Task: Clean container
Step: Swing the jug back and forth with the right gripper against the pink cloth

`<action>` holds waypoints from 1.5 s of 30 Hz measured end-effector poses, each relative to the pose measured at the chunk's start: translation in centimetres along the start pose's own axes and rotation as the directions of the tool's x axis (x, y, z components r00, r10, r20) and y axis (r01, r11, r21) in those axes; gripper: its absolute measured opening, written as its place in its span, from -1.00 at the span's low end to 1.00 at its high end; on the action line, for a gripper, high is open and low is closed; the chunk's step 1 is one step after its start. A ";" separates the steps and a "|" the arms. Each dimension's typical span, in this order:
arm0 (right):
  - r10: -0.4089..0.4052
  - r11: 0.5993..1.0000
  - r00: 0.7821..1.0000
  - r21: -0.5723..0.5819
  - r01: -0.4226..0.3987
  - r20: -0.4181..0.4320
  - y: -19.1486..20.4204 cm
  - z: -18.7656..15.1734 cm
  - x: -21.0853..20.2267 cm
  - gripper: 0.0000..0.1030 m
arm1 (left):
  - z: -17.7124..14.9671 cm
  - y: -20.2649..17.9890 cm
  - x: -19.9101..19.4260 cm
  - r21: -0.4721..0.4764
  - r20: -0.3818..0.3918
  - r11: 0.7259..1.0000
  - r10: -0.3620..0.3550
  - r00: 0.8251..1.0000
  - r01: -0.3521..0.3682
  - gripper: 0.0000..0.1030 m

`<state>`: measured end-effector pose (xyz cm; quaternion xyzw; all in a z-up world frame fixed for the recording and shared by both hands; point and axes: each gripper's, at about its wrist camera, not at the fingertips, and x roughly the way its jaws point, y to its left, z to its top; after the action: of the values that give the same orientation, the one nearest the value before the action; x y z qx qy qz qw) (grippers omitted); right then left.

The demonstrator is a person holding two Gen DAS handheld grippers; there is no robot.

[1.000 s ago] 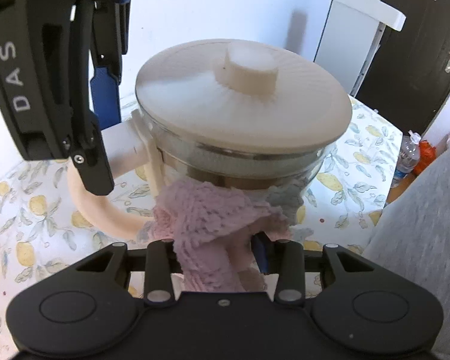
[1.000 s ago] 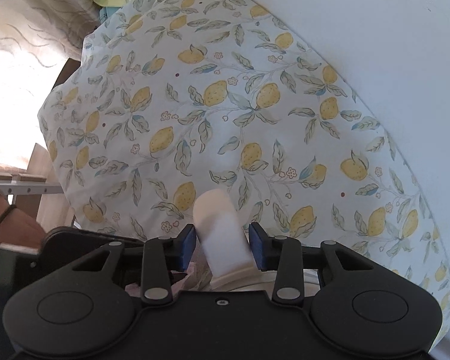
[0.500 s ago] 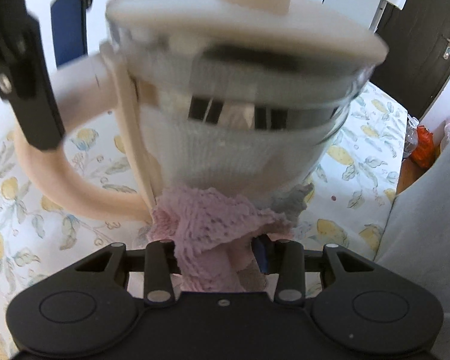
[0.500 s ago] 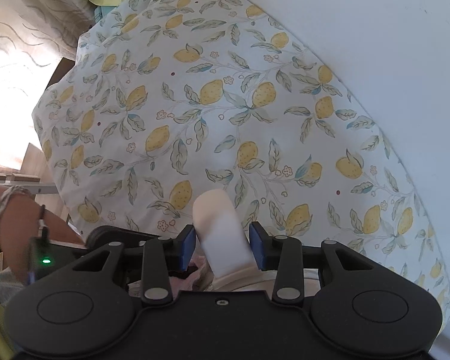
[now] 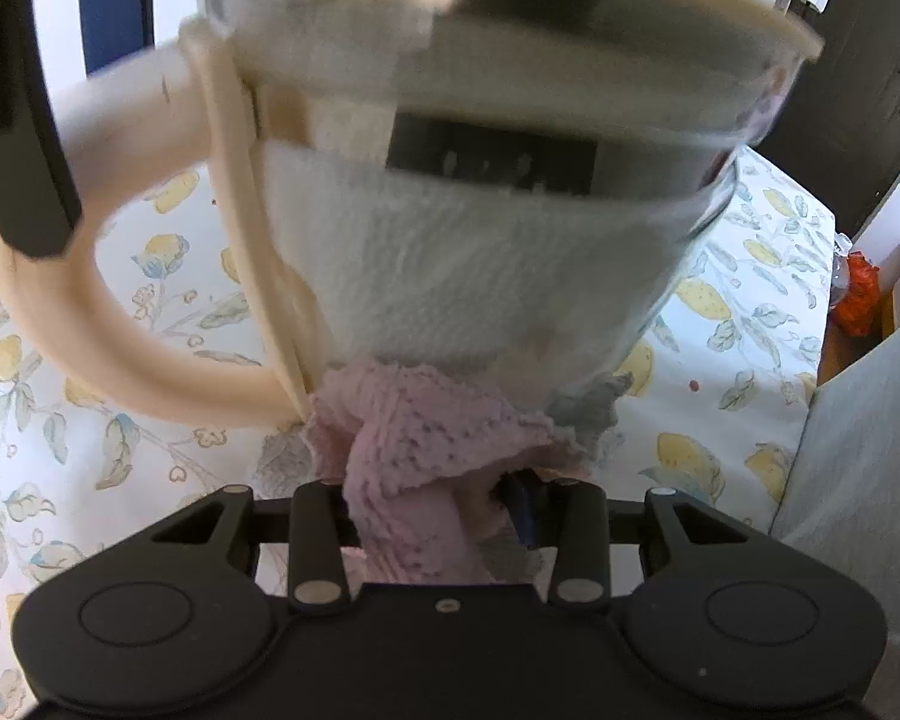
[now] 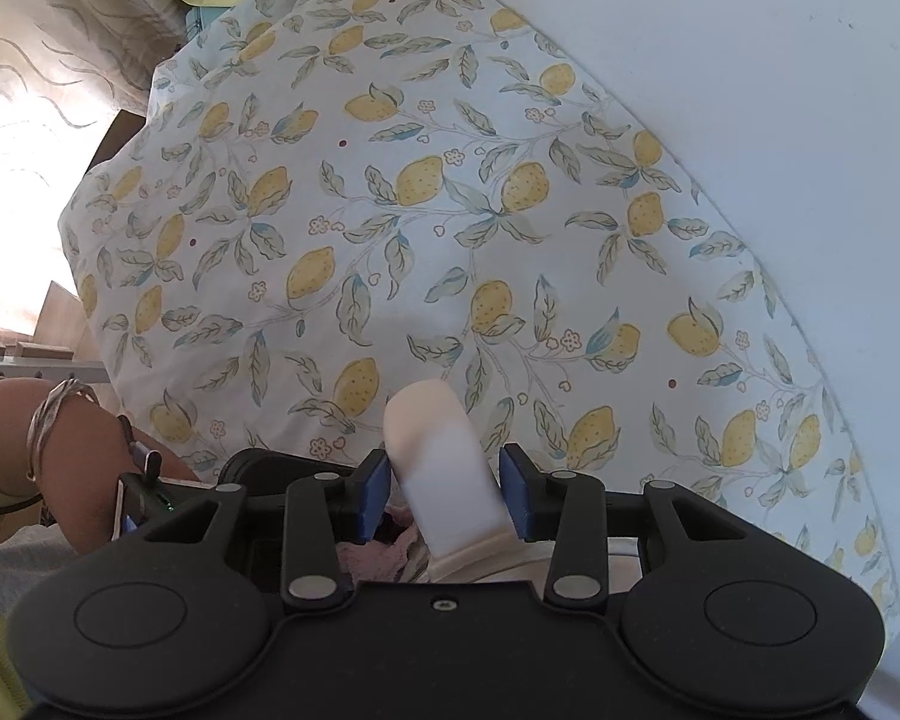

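Note:
A glass container (image 5: 480,276) with a cream lid (image 5: 570,6) and a cream loop handle (image 5: 48,324) fills the left wrist view, blurred and very close. My left gripper (image 5: 438,504) is shut on a pink knitted cloth (image 5: 414,444), its jaws closing a little more. The cloth presses against the low part of the container's wall. In the right wrist view my right gripper (image 6: 444,492) points straight down and is shut on the container's handle (image 6: 444,462), with blue pads on both sides. The same gripper shows as a black finger (image 5: 24,150) at the left.
A lemon-print tablecloth (image 6: 390,210) covers the table under the container, with a white wall (image 6: 750,90) along its far side. A person's forearm (image 6: 72,450) with a bracelet is at the left. Grey clothing (image 5: 858,480), a dark door (image 5: 870,90) and an orange bag (image 5: 858,294) are to the right.
My left gripper with the cloth has sunk from just under the lid to the container's lower wall, and the container now looms closer. The right gripper kept still; a forearm came into view.

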<state>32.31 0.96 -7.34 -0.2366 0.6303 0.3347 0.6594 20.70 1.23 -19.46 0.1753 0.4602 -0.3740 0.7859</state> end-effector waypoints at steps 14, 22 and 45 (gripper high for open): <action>-0.006 1.000 1.000 -0.010 0.006 0.001 0.2 -0.2 0.0 -0.12 | 2.5 -1.5 -6.7 0.080 0.110 0.996 0.018 0.994 -0.027 -0.31; -0.010 1.000 1.000 -0.016 0.010 0.002 0.4 -0.2 0.1 -0.10 | 2.9 -0.9 -7.3 0.063 0.133 0.998 -0.027 0.991 0.019 -0.27; -0.017 1.000 1.000 -0.005 0.017 0.013 0.5 -0.5 0.2 -0.06 | 0.3 -0.3 -0.7 0.018 0.079 0.999 -0.044 0.996 0.043 -0.18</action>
<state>31.61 0.90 -7.50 -0.2416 0.6233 0.3321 0.6655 20.39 1.15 -18.69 0.1567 0.4294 -0.4013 0.7937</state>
